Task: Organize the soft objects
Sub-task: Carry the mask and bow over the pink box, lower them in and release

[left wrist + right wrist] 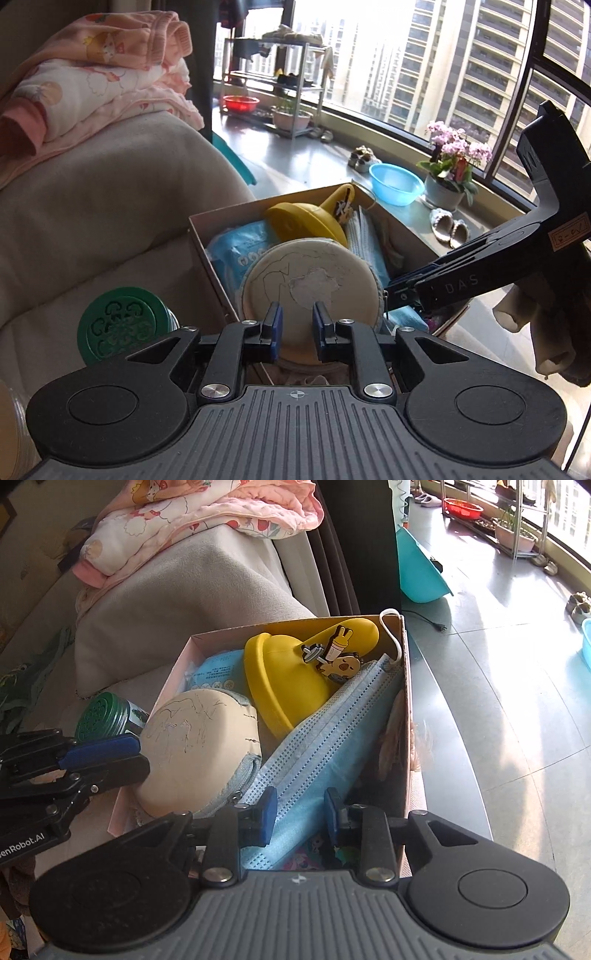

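A cardboard box (207, 240) (405, 686) stands on a grey sofa. In it lie a round beige zip pouch (310, 280) (195, 746), a yellow silicone bag with charms (310, 218) (291, 672), a stack of blue face masks (314, 757) (364, 232) and a blue wipes pack (240, 251) (218, 672). My left gripper (297, 325) is part open with its fingers at the near edge of the beige pouch; it also shows in the right wrist view (110, 760). My right gripper (300, 812) is open around the blue masks; it also shows in the left wrist view (395, 295).
A green-lidded can (118, 325) (103, 716) lies left of the box. Folded pink blankets (92, 77) (207, 517) sit on the sofa arm. Beyond are a blue basin (395, 184), a flower pot (447, 177), slippers and a metal rack (273, 81) by the window.
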Tool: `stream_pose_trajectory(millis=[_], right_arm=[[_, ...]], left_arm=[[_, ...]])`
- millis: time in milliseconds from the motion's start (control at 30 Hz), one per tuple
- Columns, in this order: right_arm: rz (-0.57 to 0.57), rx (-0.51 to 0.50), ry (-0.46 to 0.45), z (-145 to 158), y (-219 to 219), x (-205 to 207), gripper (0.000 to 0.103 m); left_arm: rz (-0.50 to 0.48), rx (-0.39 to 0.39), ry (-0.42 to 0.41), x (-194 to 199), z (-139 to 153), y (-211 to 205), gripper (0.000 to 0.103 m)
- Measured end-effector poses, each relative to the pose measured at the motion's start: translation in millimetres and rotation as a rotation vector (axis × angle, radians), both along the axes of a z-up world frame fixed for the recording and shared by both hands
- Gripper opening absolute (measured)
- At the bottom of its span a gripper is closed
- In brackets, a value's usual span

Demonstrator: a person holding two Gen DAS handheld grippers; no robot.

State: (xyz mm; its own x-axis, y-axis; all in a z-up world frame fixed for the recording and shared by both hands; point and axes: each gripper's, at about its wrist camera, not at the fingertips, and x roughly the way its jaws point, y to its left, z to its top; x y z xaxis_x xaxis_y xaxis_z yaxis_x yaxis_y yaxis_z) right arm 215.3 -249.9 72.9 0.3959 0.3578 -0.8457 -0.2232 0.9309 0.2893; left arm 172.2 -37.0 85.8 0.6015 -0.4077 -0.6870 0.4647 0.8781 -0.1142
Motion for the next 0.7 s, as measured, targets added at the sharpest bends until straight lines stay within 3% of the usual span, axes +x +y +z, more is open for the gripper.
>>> stream_pose_trajectory(millis=[333,433,567,633,700], right_arm=[[-0.021,0.002,-0.056,10.7,2.3,-18.2,0.034],[-0.050,0.022,-0.092,17.7,-2.7,-28.7,0.056],[-0.110,0.009,-0.179,29.8,-4.0,-54.0,0.058],[-0.133,-0.019,-0.243,38.7,-0.3,-69.7,0.058],[-0.139,-0.043,-0.325,49.7,6.5,-91.5,0.063]], left_arm=[[0.006,-0.012,0.000,12.9,-3.9,-0.3,0.020],[0.011,-0.025,0.004,14.1,-4.2,1.5,0.021],[0.044,-0.081,-0.035,3.9,0.7,11.3,0.020],[0.042,-0.139,-0.065,-15.5,6.9,21.8,0.020],[0.022,-0.146,-0.092,-38.8,10.0,30.6,0.020]])
